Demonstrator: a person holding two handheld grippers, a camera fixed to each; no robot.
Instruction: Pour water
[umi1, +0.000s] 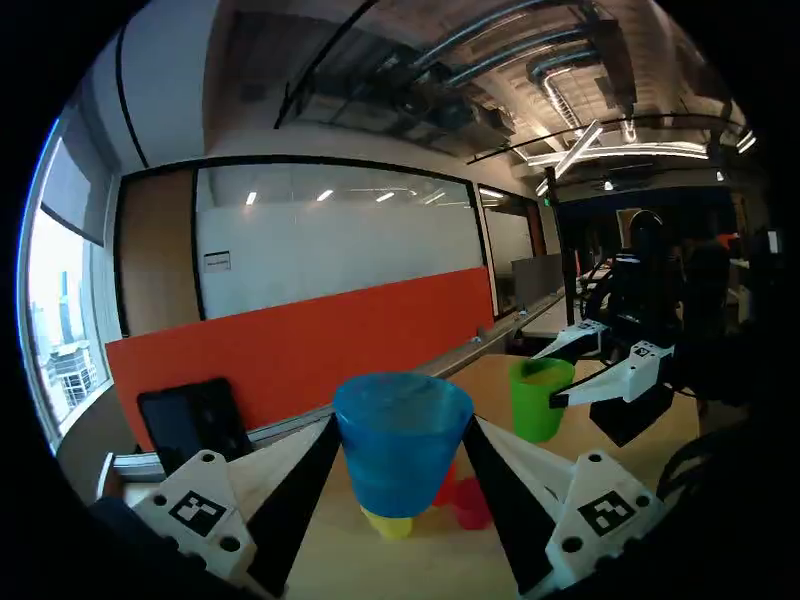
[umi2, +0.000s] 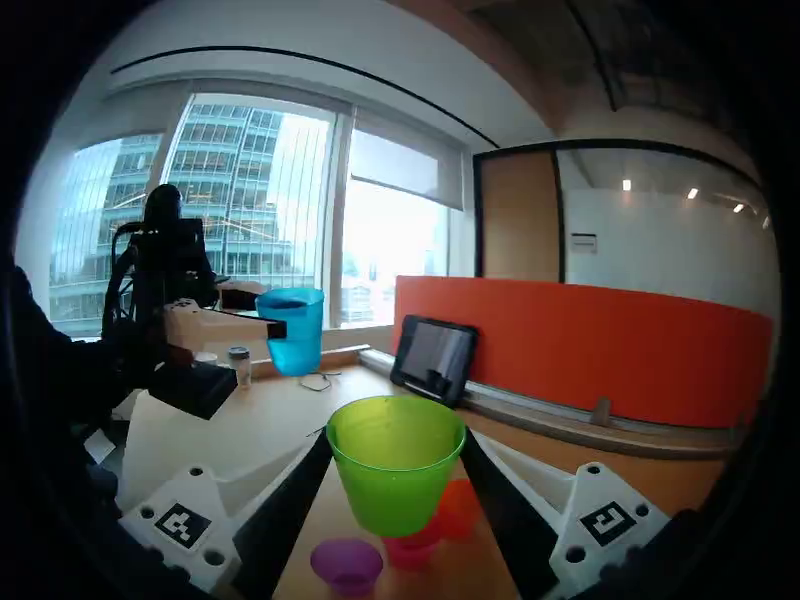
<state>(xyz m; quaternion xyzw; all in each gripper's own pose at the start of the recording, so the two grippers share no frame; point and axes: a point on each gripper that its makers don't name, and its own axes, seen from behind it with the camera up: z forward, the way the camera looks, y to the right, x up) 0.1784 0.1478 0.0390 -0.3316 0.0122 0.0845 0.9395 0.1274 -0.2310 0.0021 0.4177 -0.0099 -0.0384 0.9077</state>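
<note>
left gripper (umi1: 402, 432) is clamping the upright blue cup (umi1: 402, 455) over the table (umi1: 430, 565) | right gripper (umi2: 395, 450) is grasping the green cup (umi2: 395, 480), far right, well apart | risk: tipping before the rims are meeting, water splashing onto the small cups (umi1: 470, 503) below; slick plastic slipping

White left tool (umi1: 402, 425) and right tool (umi2: 396, 440), black inner pads (umi1: 300, 490), square black-and-white markers (umi1: 197, 507), dark screws (umi1: 231, 544)
</note>
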